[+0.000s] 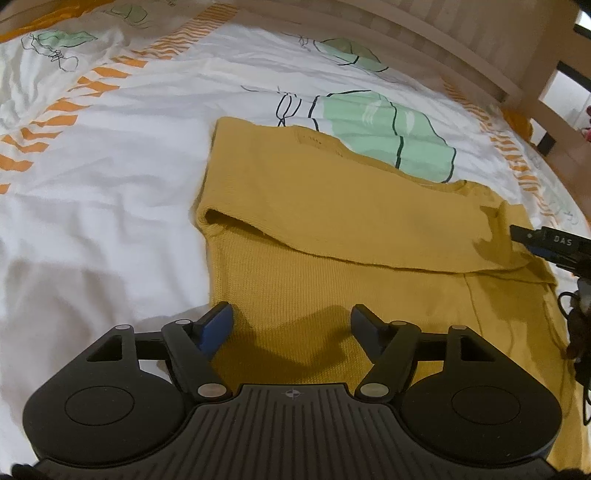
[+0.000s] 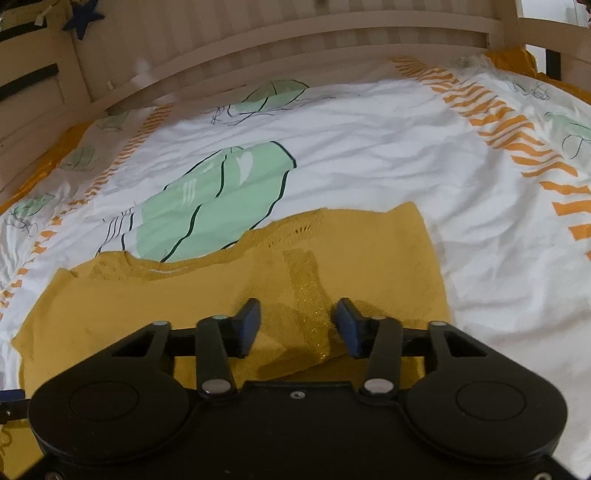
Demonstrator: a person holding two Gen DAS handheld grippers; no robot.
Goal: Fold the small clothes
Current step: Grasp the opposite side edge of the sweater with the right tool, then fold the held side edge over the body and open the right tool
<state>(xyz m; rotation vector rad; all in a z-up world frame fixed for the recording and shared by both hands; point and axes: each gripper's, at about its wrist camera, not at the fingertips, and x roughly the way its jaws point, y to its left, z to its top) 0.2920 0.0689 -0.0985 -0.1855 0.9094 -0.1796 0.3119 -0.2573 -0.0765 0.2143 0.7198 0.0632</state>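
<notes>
**Item: mustard knit top, part-folded, on a bed**

Yellow knit garment [image 1: 332,236]: lies flat on the bedspread, one sleeve or side panel already turned in across the body, its folded edge running across the middle of the left wrist view. Neckline toward the headboard; a glittery strip [image 2: 308,295] shows on the fabric in the right wrist view.

Left gripper [image 1: 291,325]: jaws spread wide, holding nothing, hovering over the garment's near edge.

Right gripper [image 2: 297,325]: jaws apart, straddling the glittery strip; whether the pads touch cloth cannot be told (the fabric rises between them but is not pinched).

Step in hand, by judgement: mid-fold, between grasps. The next move likely calls for closing on an edge or corner with each tool and carrying it over evenly, keeping the knit from bunching.

Surface: white duvet [image 1: 110,166], wrinkled, printed with green shapes and orange stripes.

Room: pale wooden bed frame [image 2: 258,40] behind; a dark star decoration [image 2: 83,18] on it.
</notes>
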